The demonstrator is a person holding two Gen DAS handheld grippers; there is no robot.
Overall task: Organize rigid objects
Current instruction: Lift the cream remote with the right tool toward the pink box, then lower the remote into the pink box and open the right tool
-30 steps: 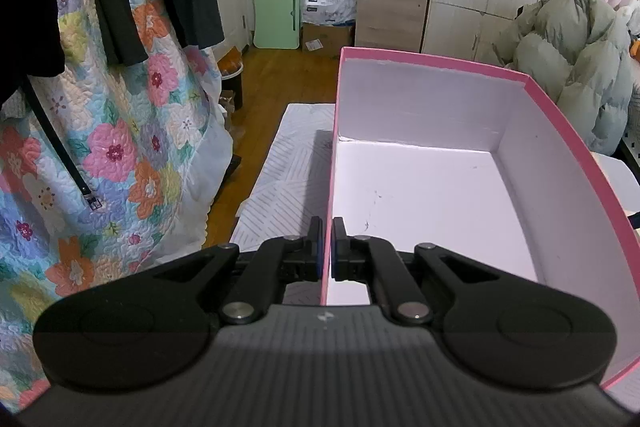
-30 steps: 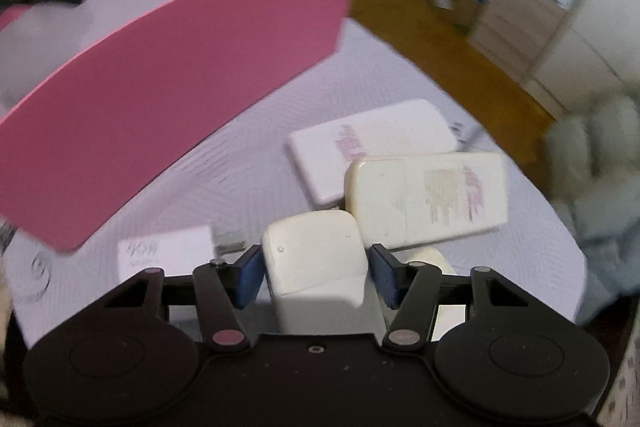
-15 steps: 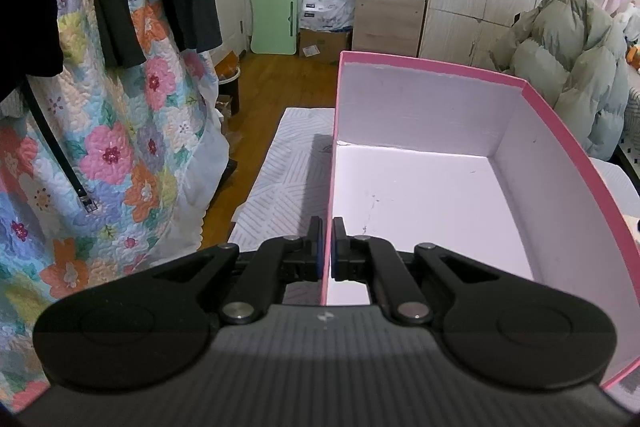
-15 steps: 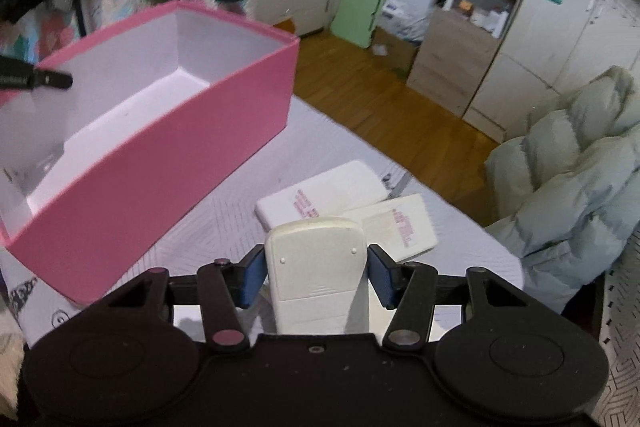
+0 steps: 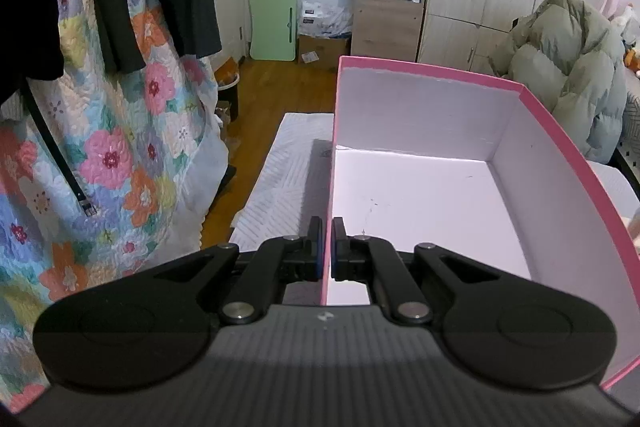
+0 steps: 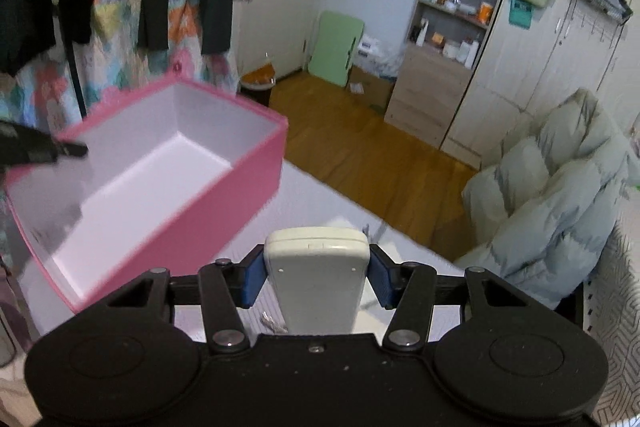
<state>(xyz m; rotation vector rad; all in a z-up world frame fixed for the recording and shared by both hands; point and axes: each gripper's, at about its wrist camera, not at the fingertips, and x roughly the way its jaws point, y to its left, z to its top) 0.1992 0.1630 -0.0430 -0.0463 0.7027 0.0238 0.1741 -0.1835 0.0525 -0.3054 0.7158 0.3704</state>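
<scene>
Left gripper (image 5: 327, 247), at 6 o'clock in its own view, pinches the near-left wall of the pink box (image 5: 560, 147), one finger inside and one outside; the box sits on a white-covered bench (image 5: 280, 155) and looks empty. Right gripper (image 6: 316, 277) clamps a cream rigid case (image 6: 318, 267) between its blue pads (image 6: 252, 277), held aloft with the box at 10 o'clock. Likely faults: the thin card wall could buckle or tip under the left pinch, and the smooth case, gripped by its sides, could slip on release or catch the near rim. Surroundings: floral quilt (image 5: 112, 155) at 9 o'clock, shelf unit (image 6: 452, 15) at 1 o'clock, padded jacket (image 6: 560, 195) at 3 o'clock; nothing lies between case and box
</scene>
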